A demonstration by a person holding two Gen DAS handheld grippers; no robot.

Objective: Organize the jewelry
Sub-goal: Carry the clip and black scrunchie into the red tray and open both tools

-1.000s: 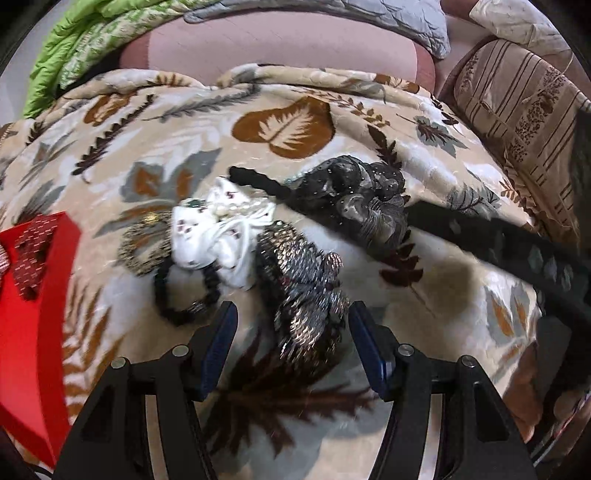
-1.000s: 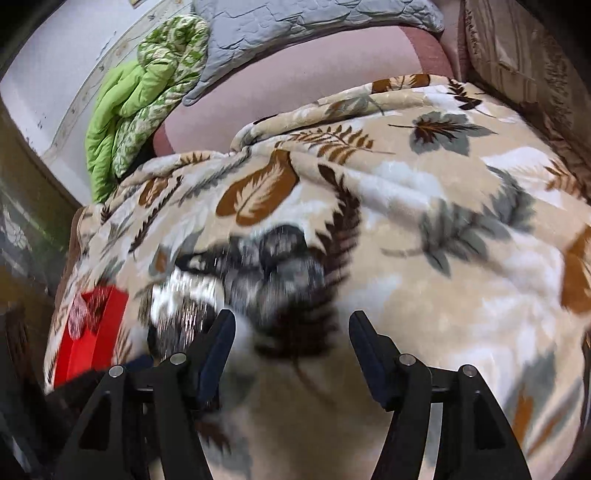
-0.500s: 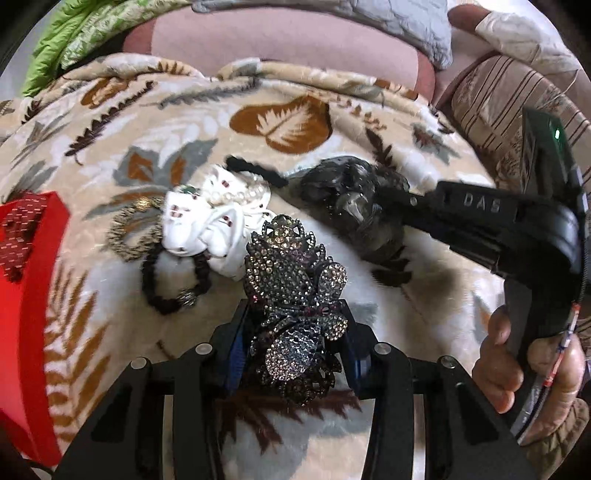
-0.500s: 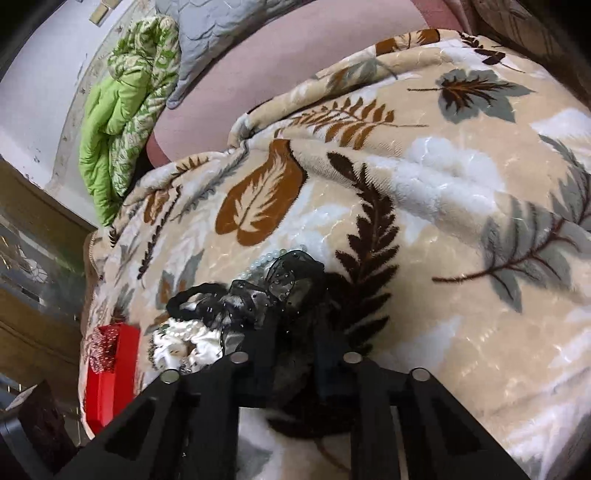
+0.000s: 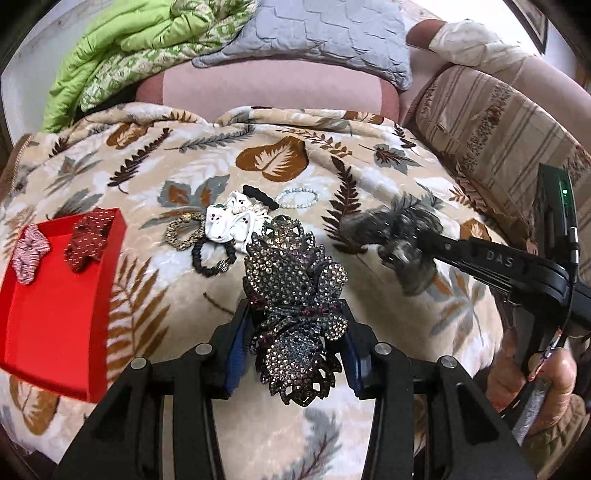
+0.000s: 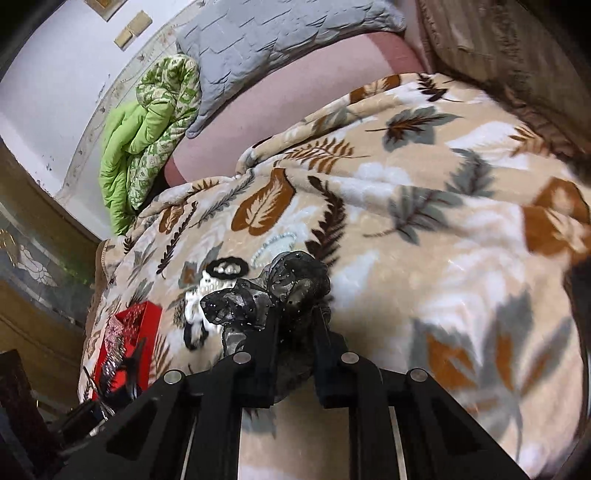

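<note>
I've got the L gripper [image 5: 293,341] clamped on the big rhinestone flower clip [image 5: 295,295], blue pads [image 5: 236,343] pressing both its sides, clip held up off the leaf-print blanket [image 5: 258,155]. R gripper [image 6: 295,328] is clamped on a black sheer scrunchie [image 6: 273,291], jaws nearly together w/ fabric bunched between and above them; in the L wrist view the same scrunchie [image 5: 399,229] is blurred at the tip of the R gripper [image 5: 410,240], lifted off the blanket, a hand [image 5: 546,391] gripping the handle at the right edge.

Landmark = red tray [image 5: 55,325], sitting on the blanket at the left. Inside it, at the far end: a pink-white patterned scrunchie [image 5: 29,253] and a dark red dotted scrunchie [image 5: 88,240], side by side. Rest of the tray floor is bare.

Right of the tray, on the blanket, a small pile: gold-brown bracelet [image 5: 183,230] nearest the tray, black bead bracelet [image 5: 210,256] just beside it, white fabric scrunchie w/ dark dots [image 5: 229,225] touching both. Beyond that, further from the tray: black hair tie [image 5: 258,195], then a pale bead bracelet [image 5: 297,197]. The held clip overlaps the pile's right edge in view; can't tell if it touches.

Behind the blanket, far from the tray: pink sheet [image 5: 258,88], green quilt [image 5: 122,48], grey quilted pillow [image 5: 325,33], striped cushion [image 5: 491,125].
</note>
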